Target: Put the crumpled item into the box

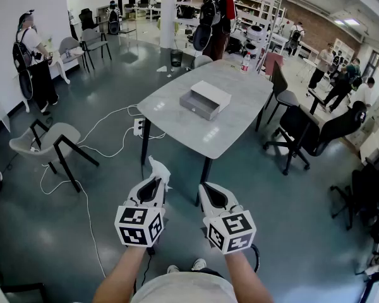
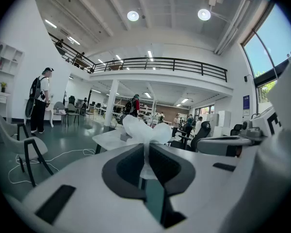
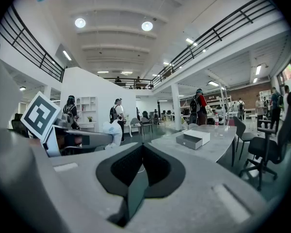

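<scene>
left tongs (image 2: pixel 146 147): clamped on crumpled item (image 2: pixel 144 130) | right tongs (image 3: pixel 142 148): together, empty | box (image 1: pixel 205 100): on table (image 1: pixel 240 126)

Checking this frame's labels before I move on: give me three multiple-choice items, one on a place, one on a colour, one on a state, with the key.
1. Where is the box?
A. on the table
B. on the floor
C. on a chair

2. What colour is the crumpled item?
A. red
B. white
C. black

3. How is the right gripper?
A. shut on the box
B. wide open
C. shut and empty

Key:
1 A: the head view shows the box resting on the grey tabletop.
2 B: it shows white, pinched between the jaws of the left gripper.
3 C: its jaws meet with nothing between them.
</scene>
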The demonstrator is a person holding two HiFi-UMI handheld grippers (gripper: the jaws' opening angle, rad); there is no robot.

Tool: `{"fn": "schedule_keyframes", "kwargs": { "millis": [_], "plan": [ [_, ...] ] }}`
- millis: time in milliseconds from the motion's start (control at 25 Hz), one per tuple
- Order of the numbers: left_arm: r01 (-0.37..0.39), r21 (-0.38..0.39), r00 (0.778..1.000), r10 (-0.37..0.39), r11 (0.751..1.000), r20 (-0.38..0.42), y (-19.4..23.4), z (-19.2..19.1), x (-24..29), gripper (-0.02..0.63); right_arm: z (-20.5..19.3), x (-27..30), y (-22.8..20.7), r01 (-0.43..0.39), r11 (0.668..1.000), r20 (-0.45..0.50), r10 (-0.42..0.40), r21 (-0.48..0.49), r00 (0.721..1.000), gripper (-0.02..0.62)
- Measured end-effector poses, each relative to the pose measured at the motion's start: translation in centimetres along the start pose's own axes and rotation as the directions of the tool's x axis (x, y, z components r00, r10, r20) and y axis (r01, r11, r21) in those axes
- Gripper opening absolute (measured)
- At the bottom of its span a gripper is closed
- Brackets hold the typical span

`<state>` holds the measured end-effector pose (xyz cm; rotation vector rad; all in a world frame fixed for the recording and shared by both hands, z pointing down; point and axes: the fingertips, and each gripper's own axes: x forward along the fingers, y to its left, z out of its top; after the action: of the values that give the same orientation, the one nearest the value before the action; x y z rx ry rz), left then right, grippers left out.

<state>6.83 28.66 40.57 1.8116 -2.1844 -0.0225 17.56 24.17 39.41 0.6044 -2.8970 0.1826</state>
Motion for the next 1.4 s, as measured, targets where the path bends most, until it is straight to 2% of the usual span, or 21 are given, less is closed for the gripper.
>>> {"fn": "schedule_keyframes", "kwargs": {
  "millis": [320,720,1040,1400],
  "plan": [
    [-0.014,0.002,1.000,0.014,1.000,-0.010,1.8,0.0,0.5,0.031,-0.5,1.3,-0.1,0.006,1.000,-0.025,-0.005,0.021,1.000,0.003],
    [-0.028,0.013,0.999,0.029,1.000,-0.021,3.5,0.5,4.2,0.031,-0.5,5.1,-2.5,-0.008,0.998,-0.024,0.010,0.057,1.000,0.003],
    [-0.011,0.050,0.999,0.013,0.999,-0.041,3.5,1.7,10.9,0.031,0.4,9.9,-7.4,-0.021,0.997,-0.010,0.022,0.077,1.000,0.003],
    [-0.021,0.037,0.997,0.024,0.999,-0.077,4.0,3.1,19.3,0.031,1.8,15.4,-13.8,-0.028,0.995,-0.023,0.031,0.098,0.999,0.003]
  ]
}}
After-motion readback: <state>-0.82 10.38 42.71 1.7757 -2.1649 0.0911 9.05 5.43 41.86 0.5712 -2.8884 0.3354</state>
